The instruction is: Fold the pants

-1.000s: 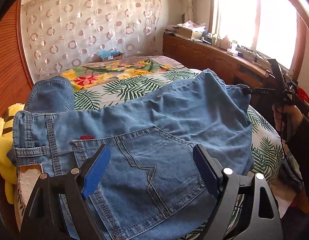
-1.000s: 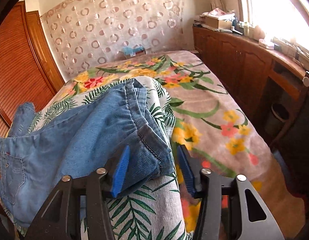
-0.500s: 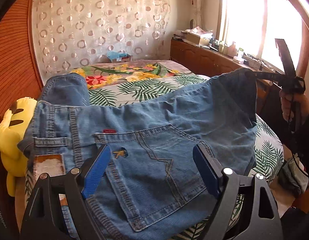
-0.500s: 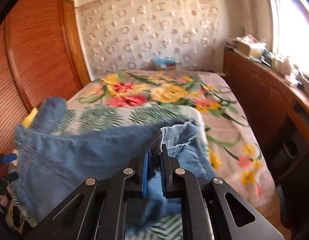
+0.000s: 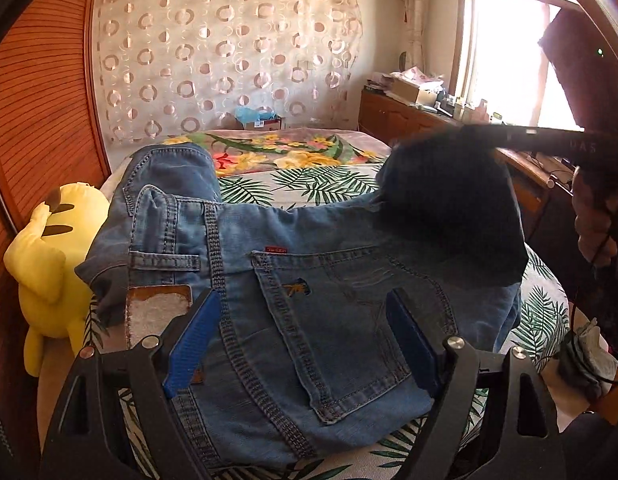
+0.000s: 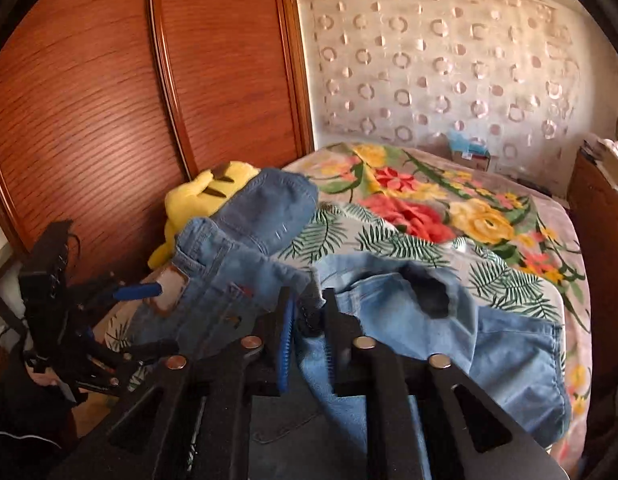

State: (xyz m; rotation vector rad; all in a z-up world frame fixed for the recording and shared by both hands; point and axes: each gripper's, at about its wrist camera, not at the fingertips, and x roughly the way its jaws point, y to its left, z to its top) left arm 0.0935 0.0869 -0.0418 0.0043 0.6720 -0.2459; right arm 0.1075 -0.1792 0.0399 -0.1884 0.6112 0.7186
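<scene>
Blue denim pants point(image 5: 309, 280) lie on the bed, back pocket and waistband nearest my left gripper. My left gripper point(image 5: 305, 340) is open, its blue pads on either side of the pocket, just above the cloth. My right gripper point(image 6: 309, 312) is shut on the leg hem of the pants point(image 6: 389, 320) and holds it lifted over the seat. In the left wrist view the lifted leg end point(image 5: 449, 208) hangs dark from the right gripper point(image 5: 509, 136). The left gripper point(image 6: 137, 291) shows at the left of the right wrist view.
The bed has a floral and palm-leaf cover point(image 5: 309, 184). A yellow plush toy point(image 5: 49, 264) lies at its left edge by the wooden wardrobe point(image 6: 89, 100). A wooden cabinet point(image 5: 409, 120) with clutter runs under the window on the right.
My right gripper has closed on the leg hem, lifted it and carried it leftward over the pants toward the waistband. My left gripper stays open over the pocket.
</scene>
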